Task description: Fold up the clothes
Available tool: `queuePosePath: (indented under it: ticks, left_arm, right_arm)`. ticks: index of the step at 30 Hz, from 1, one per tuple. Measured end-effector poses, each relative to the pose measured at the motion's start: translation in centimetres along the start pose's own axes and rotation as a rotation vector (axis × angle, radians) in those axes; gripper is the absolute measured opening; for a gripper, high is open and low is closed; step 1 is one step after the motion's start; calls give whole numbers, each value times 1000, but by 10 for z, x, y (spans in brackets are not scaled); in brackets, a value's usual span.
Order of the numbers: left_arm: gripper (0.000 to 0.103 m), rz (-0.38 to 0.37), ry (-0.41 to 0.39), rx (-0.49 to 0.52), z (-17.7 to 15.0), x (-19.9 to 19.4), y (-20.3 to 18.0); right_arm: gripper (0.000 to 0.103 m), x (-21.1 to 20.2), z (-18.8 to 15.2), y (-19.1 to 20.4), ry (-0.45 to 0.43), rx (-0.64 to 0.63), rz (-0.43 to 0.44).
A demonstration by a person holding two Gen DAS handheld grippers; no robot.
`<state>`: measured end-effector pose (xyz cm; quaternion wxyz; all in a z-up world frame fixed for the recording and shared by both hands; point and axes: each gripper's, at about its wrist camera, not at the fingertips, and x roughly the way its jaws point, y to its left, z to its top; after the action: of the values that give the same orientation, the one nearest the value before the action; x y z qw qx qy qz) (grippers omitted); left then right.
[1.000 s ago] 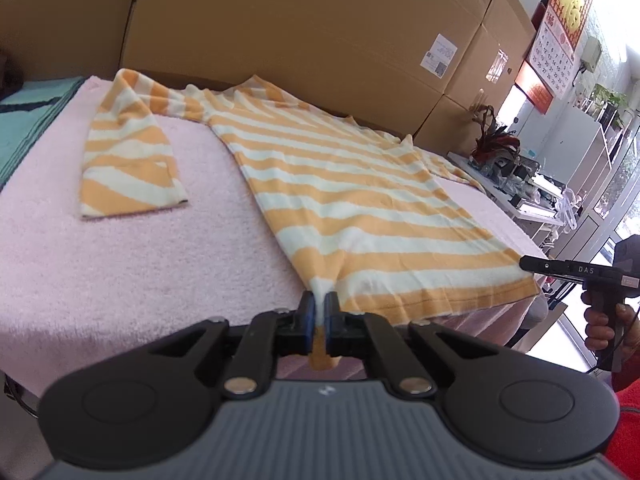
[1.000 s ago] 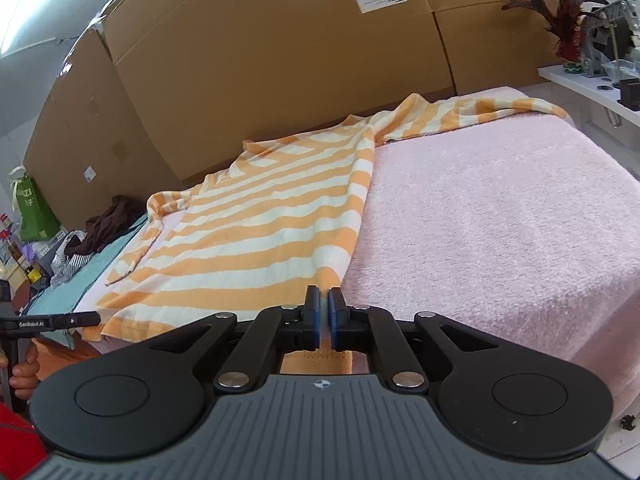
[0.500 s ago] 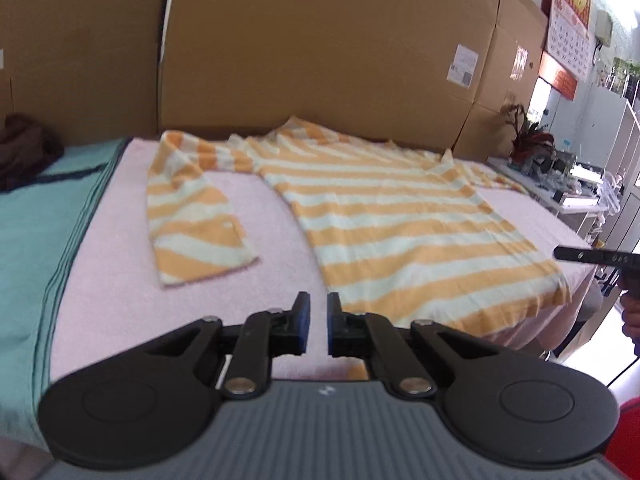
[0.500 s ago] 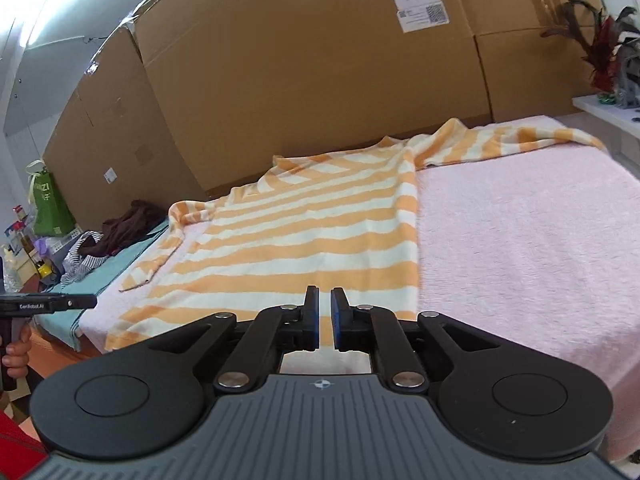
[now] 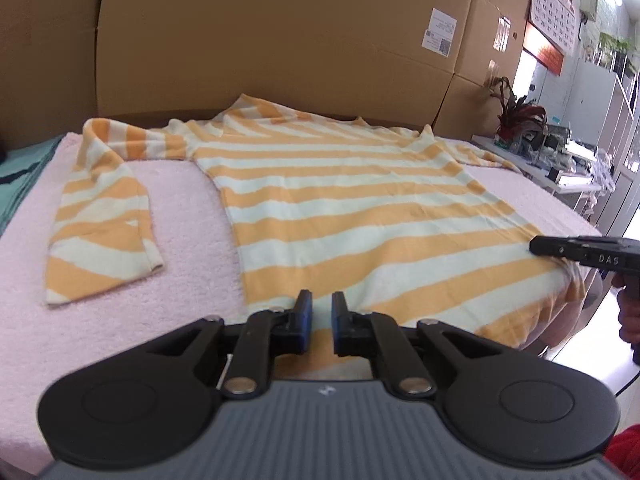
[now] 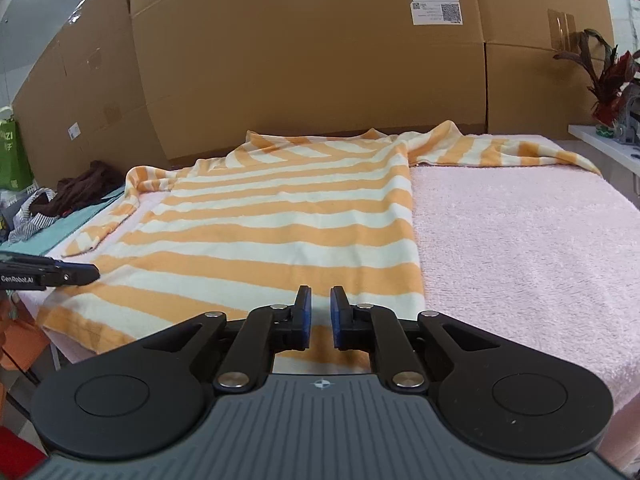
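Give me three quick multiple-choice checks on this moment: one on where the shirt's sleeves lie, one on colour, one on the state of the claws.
1. Where does the sleeve on the shirt's left side lie?
A. Bent down alongside the body on the pink towel
B. Folded across the chest
C. Hanging off the near edge

2. What colours are the stripes of the shirt?
A. Blue and white
B. Orange and cream
C. Green and grey

3. What state are the left claw and right claw in?
A. Both shut on the hem
B. Left shut, right open
C. Both open, holding nothing

Key: 1 A, the sleeve turns at the shoulder and rests flat on the pink towel beside the body. 2 B, orange and cream bands run across it. 3 C, each wrist view shows a gap between the pads with no cloth pinched.
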<state>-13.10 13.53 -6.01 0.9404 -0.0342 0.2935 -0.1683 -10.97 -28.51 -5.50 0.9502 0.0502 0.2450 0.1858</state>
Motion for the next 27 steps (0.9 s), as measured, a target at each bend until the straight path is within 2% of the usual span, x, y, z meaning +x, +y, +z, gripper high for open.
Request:
queuePosePath:
  ticks: [3, 5, 6, 7, 9, 11, 13, 15, 18, 21, 23, 25, 27]
  left_arm:
    - [10, 3, -12, -9, 5, -7, 4]
    - [22, -17, -54, -10, 14, 0, -2]
    - [33, -18, -58, -8, 17, 9, -5]
    - [35, -17, -60, -5, 21, 18, -9]
    - [35, 5, -39, 10, 20, 30, -11]
    - [33, 30, -17, 26, 19, 42, -13]
    - [38, 26, -16, 31, 16, 38, -8]
    - [38, 24, -19, 32, 12, 31, -2]
    - [38, 37, -41, 12, 13, 21, 6]
    - [41, 147, -96, 3, 18, 10, 21]
    - [41, 223, -93, -34, 21, 4, 39]
    - [37, 311, -62, -59, 20, 2, 57]
    - [37, 374, -13, -30, 14, 0, 67]
  right_arm:
    - [12, 0, 4, -3, -8, 14, 12]
    - [15, 5, 12, -3, -21, 65, 46]
    - [15, 12, 17, 1, -22, 66, 51]
    - [16, 20, 21, 5, -23, 64, 56]
    - [27, 40, 29, 14, 11, 50, 28]
    - [27, 50, 32, 16, 42, 29, -14]
    - [26, 50, 32, 12, 42, 19, -40]
    - [25, 46, 31, 4, 42, 17, -61]
    - [25, 48, 38, 1, 49, 37, -55]
    - [25, 54, 47, 9, 31, 27, -45]
    - [25, 63, 53, 16, 31, 3, -38]
    - [25, 75, 57, 21, 52, -17, -69]
    - [28, 82, 56, 20, 63, -20, -103]
